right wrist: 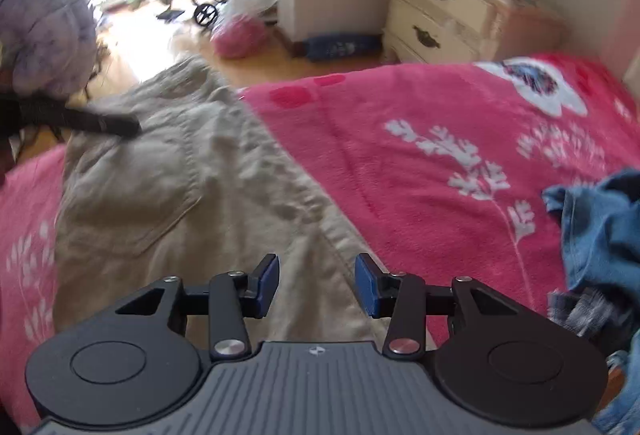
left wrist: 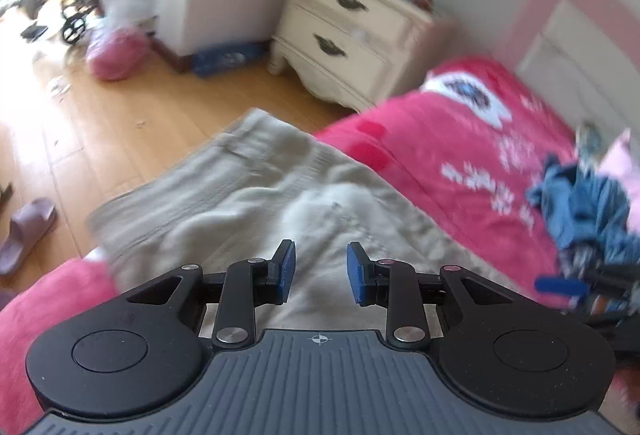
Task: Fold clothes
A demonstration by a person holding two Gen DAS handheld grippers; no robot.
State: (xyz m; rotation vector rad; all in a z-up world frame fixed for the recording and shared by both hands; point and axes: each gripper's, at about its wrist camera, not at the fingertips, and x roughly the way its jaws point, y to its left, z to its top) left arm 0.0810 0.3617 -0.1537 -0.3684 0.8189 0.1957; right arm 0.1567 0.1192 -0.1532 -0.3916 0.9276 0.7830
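Left wrist view: the left gripper (left wrist: 321, 271) hovers with jaws apart and empty above the crumpled beige cloth trousers (left wrist: 248, 191) spread across the pink floral blanket (left wrist: 460, 155). Right wrist view: the right gripper (right wrist: 316, 285), likewise parted and empty, hangs over the trousers' (right wrist: 180, 175) edge; blue denim garment (right wrist: 600, 227) lies nearby.

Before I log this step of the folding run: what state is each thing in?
left gripper: open, holding nothing, over the trousers
right gripper: open, holding nothing
beige trousers: spread out flat on the blanket, creased, back pocket up
blue denim garment: crumpled in a heap, unfolded
pink blanket: spread over the bed
nightstand: both drawers shut
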